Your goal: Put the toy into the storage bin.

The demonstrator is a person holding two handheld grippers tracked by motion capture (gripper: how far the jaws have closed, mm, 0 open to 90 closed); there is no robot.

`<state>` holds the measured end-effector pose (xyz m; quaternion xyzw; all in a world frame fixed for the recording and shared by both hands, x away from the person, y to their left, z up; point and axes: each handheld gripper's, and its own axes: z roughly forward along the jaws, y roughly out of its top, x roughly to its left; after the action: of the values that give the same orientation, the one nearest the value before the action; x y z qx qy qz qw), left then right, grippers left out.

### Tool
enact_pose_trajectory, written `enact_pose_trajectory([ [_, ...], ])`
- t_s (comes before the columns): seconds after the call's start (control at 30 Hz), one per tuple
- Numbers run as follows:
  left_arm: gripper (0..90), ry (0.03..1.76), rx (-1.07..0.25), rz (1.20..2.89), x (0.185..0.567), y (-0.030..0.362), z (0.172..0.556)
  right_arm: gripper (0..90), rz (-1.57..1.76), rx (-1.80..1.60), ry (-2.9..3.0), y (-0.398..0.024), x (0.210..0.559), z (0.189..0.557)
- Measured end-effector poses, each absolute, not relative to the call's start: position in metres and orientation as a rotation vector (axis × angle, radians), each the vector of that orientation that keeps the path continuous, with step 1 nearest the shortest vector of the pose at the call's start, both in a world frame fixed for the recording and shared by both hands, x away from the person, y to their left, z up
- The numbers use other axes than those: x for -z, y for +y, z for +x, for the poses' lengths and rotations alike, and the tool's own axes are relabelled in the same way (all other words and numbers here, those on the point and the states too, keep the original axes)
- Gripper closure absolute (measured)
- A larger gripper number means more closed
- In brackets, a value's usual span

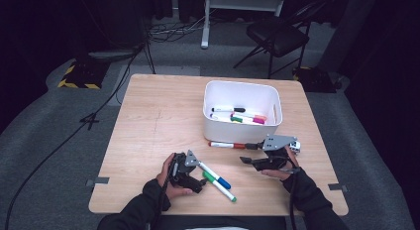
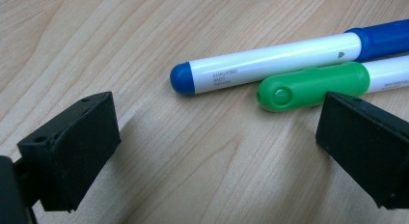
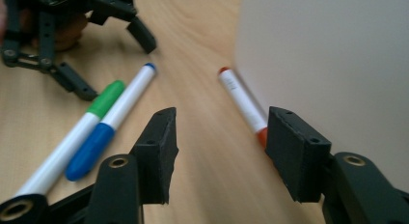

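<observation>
Near the front wall of the white bin (image 1: 241, 126), on the worktop (image 1: 148, 121), lies a red-capped marker (image 1: 225, 145), parallel to that wall and just beside it. Inside the bin several markers are already collected, so the work in hand reads as clearing loose markers from the worktop into the bin.

Right tool (image 1: 251, 153): held low at the bin's near right corner, pointing along the red-capped marker. In the right gripper view its jaws stand partly open and empty, and the marker's (image 3: 243, 104) capped end sits just ahead of them, close to the bin wall (image 3: 328, 64). No contact is visible yet. Judgement: this is the approach to a pick.

Left tool (image 1: 199, 176): resting on the worktop well to the near left of the bin. Its jaws are wide apart with nothing between them. A blue-capped marker (image 2: 270, 62) and a green-capped marker (image 2: 313, 85) lie side by side, touching, just ahead of its right jaw; both are untouched.

Next move, as judged: the right tool must advance until the red-capped marker's barrel lies between the pads, then close. The bin wall leaves little room for the far jaw, so that jaw may have to slide in between wall and marker, or nudge the marker clear first
</observation>
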<state>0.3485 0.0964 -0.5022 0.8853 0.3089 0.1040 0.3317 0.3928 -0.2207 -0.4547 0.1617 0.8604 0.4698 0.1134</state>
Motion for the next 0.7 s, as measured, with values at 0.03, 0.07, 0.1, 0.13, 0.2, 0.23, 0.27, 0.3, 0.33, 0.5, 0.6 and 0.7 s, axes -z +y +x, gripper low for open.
enact_pose_trajectory([
  [0.03, 1.7, 0.807, -0.273, 2.314, 0.502, 0.096, 0.348, 45.7, 0.489, -1.394, 2.550, -0.217, 0.461, 0.394],
  [0.07, 1.8, 0.808, -0.274, 2.314, 0.502, 0.096, 0.348, 45.7, 0.503, -1.373, 2.570, -0.212, 0.466, 0.393],
  [0.1, 1.8, 0.807, -0.276, 2.315, 0.502, 0.097, 0.348, 46.0, 0.486, -1.358, 2.588, -0.206, 0.470, 0.392],
  [0.13, 1.8, 0.805, -0.274, 2.312, 0.502, 0.097, 0.348, 46.4, 0.462, -1.350, 2.609, -0.199, 0.473, 0.391],
  [0.2, 1.9, 0.793, -0.267, 2.320, 0.502, 0.098, 0.349, 46.4, 0.435, -1.345, 2.648, -0.184, 0.478, 0.386],
  [0.23, 1.9, 0.802, -0.277, 2.313, 0.502, 0.099, 0.348, 46.4, 0.412, -1.355, 2.662, -0.178, 0.481, 0.384],
  [0.27, 1.9, 0.806, -0.281, 2.309, 0.502, 0.099, 0.348, 47.2, 0.412, -1.374, 2.683, -0.173, 0.483, 0.381],
  [0.3, 2.0, 0.807, -0.280, 2.309, 0.502, 0.099, 0.347, 47.7, 0.396, -1.364, 2.705, -0.169, 0.485, 0.378],
  [0.33, 2.0, 0.807, -0.283, 2.309, 0.502, 0.099, 0.347, 47.7, 0.374, -1.367, 2.721, -0.165, 0.487, 0.375],
  [0.5, 1.9, 0.807, -0.281, 2.309, 0.502, 0.099, 0.348, 50.2, 0.356, -1.371, 2.748, -0.159, 0.491, 0.365],
  [0.6, 1.9, 0.806, -0.280, 2.309, 0.502, 0.099, 0.348, 50.8, 0.369, -1.336, 2.762, -0.155, 0.496, 0.365],
  [0.7, 1.8, 0.804, -0.281, 2.312, 0.502, 0.099, 0.348, 53.4, 0.376, -1.283, 2.765, -0.150, 0.502, 0.363],
])
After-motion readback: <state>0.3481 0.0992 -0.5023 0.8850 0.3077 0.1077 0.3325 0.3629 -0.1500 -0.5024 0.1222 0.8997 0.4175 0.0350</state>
